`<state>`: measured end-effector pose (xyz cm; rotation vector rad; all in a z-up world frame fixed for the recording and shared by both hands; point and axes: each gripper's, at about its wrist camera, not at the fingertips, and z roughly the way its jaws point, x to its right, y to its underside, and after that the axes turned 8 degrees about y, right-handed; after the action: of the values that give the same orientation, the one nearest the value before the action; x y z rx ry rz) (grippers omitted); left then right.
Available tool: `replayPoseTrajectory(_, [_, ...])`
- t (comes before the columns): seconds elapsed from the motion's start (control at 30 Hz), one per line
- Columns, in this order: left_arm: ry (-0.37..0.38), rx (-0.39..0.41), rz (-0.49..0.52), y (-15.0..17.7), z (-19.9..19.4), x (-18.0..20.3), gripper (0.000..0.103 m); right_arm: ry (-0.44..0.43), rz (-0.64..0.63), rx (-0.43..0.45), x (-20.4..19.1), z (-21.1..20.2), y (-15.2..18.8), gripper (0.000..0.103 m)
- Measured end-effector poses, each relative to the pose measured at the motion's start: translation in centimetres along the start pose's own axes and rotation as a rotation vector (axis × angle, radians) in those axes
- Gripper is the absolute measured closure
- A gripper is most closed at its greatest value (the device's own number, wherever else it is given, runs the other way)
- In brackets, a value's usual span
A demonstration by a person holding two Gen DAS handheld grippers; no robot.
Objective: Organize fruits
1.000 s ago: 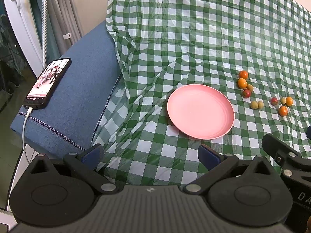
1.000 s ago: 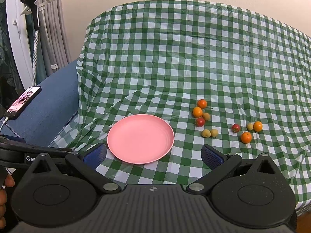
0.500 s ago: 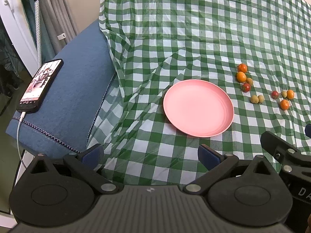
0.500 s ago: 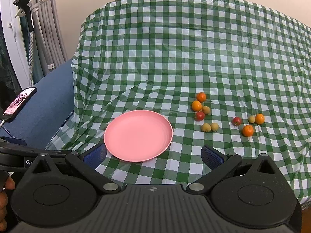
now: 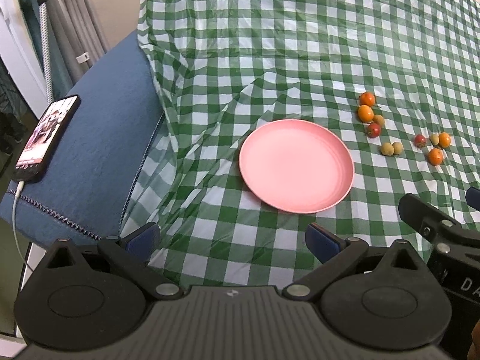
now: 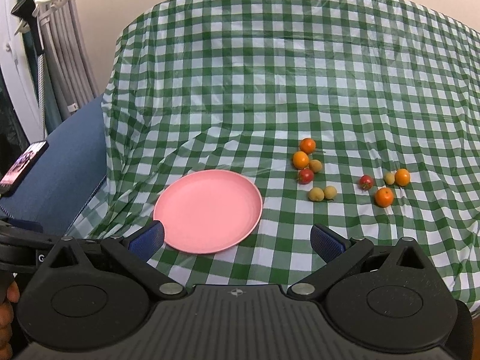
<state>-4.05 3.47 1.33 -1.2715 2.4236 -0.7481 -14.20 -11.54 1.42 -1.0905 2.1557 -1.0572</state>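
Observation:
An empty pink plate (image 5: 297, 165) (image 6: 208, 210) lies on the green checked tablecloth. To its right are several small fruits in two loose clusters: orange ones (image 6: 300, 160) (image 5: 365, 113), red ones (image 6: 305, 175) (image 5: 373, 130) and yellow-green ones (image 6: 316, 194) (image 5: 387, 149), with a further group (image 6: 384, 196) (image 5: 435, 156) farther right. My left gripper (image 5: 232, 240) is open, near the cloth's front edge, short of the plate. My right gripper (image 6: 237, 240) is open too, its left pad (image 6: 147, 240) over the plate's near rim. Neither holds anything.
A blue cushion (image 5: 99, 150) sits left of the cloth, with a charging phone (image 5: 46, 138) on it. Grey curtains and a white stand (image 6: 45, 45) are at the far left. The cloth (image 6: 270, 75) rises in wrinkled folds behind the plate. A hand (image 6: 6, 315) shows at the lower left.
Both views have shifted slightly: the left gripper drifted back and rightward relative to the plate, and the right gripper edged closer to plate and fruits. Nothing on the cloth moved.

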Motion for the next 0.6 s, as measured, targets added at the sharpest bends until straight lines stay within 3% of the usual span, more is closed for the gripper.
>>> replayPoseTrajectory(0.3, [0.027,-0.002,0.052,-1.9,0.8,3.2,0.000,0.058,0.079,-0.003,3.4,0.9,0.3,0.001])
replayPoseTrajectory(0.6, [0.134,-0.016,0.092,-5.6,3.1,9.3,0.000,0.250,0.176,0.026,12.0,2.5,0.6,0.001])
